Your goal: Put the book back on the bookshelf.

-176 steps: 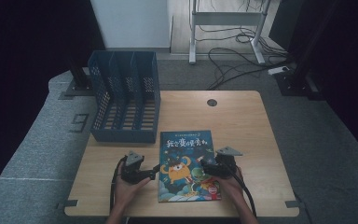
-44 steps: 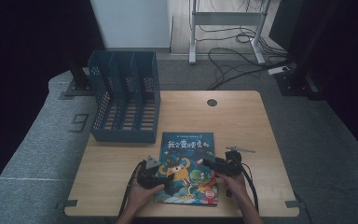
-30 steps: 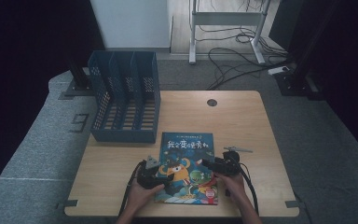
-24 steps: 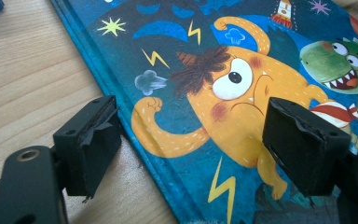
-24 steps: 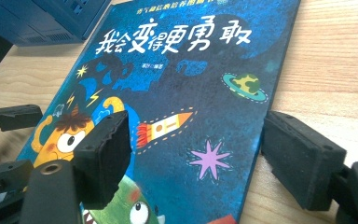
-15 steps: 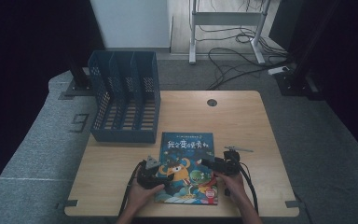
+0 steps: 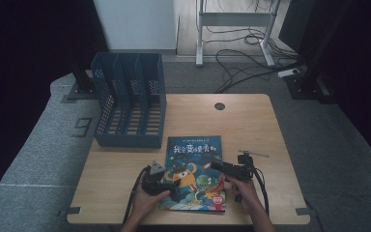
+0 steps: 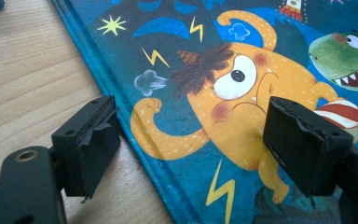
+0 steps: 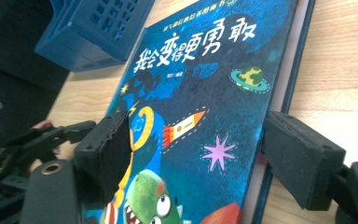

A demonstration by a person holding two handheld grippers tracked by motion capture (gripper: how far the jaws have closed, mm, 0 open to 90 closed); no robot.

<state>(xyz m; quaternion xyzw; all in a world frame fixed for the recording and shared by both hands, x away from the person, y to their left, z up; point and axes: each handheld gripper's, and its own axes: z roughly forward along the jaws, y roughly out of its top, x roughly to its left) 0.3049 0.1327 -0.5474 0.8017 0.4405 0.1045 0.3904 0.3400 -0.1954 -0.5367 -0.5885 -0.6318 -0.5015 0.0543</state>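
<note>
Blue picture book (image 7: 194, 172) flat between both wide-open hand-held grippers, left (image 7: 160, 185), right (image 7: 221, 167).

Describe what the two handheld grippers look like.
Both the left gripper and right gripper are black, each with two blocky jaws faced with dark pads. A grey three-cornered plate tops the left one, and black cables trail back from them.

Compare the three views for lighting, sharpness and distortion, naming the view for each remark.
High view: lit table, dark surroundings, soft detail. Left gripper view: bright, sharp book, near claw pads slightly soft. Right gripper view: steep angle skews the cover title, file rack blurred.
</note>
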